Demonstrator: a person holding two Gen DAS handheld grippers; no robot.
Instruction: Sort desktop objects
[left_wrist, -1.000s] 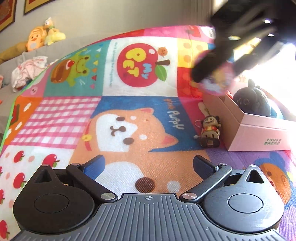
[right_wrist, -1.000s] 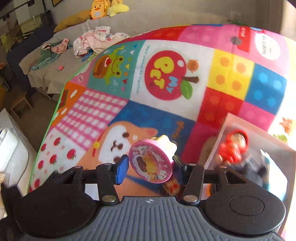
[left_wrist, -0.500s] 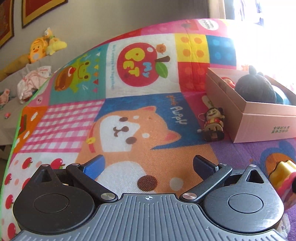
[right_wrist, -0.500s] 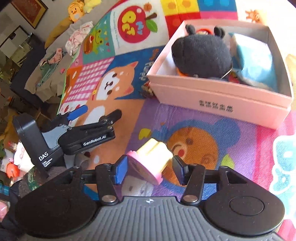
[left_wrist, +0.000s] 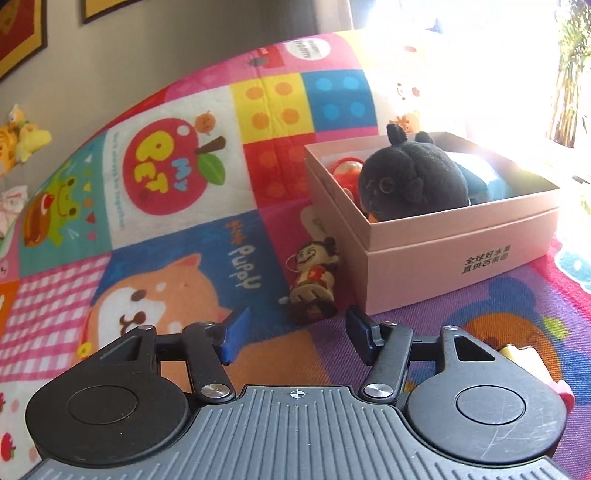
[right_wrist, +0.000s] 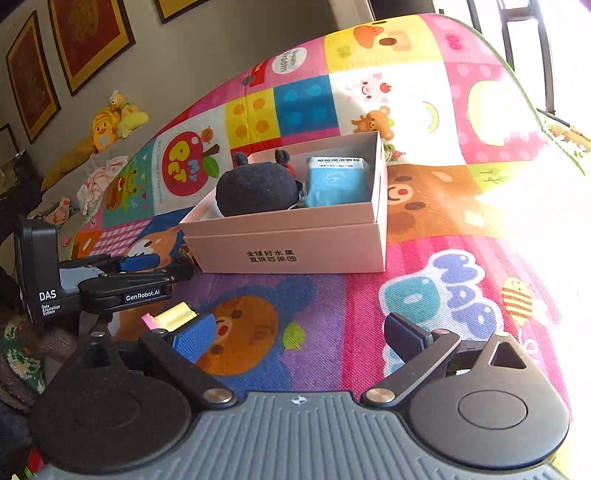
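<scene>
Jaws on your right gripper (right_wrist: 299, 332) stand spread wide with nothing between them, hovering over the purple-and-orange bear panel of the play mat (right_wrist: 424, 206). Just past its left blue pad (right_wrist: 194, 341), the pink and yellow stamp toy (right_wrist: 173, 315) lies on the mat, free of both fingers; in the left wrist view only its yellow and pink edge (left_wrist: 532, 363) peeks out behind the gripper's right housing. Your left gripper (left_wrist: 295, 338) is also open, at a middling width, holding nothing, and from the right wrist view you can see it (right_wrist: 147, 271) reaching in from the left, low over the mat and near the front left corner of the pink box (right_wrist: 291, 243). Ahead of its fingertips, slightly right of centre, the small wooden figurine (left_wrist: 314, 278) with a grinning face lies on the mat just beside the box's left wall (left_wrist: 332, 206); whether it touches the cardboard you cannot tell. Inside the box sit a black plush (left_wrist: 410, 184), a blue packet (right_wrist: 338, 179) beside it on the right, and something red and orange (left_wrist: 345, 173) tucked behind the plush toward the far left corner. Beyond the mat's far edge, a yellow stuffed toy (right_wrist: 107, 123) rests on a grey couch (right_wrist: 74, 177) under framed pictures (right_wrist: 88, 40) on the wall.
</scene>
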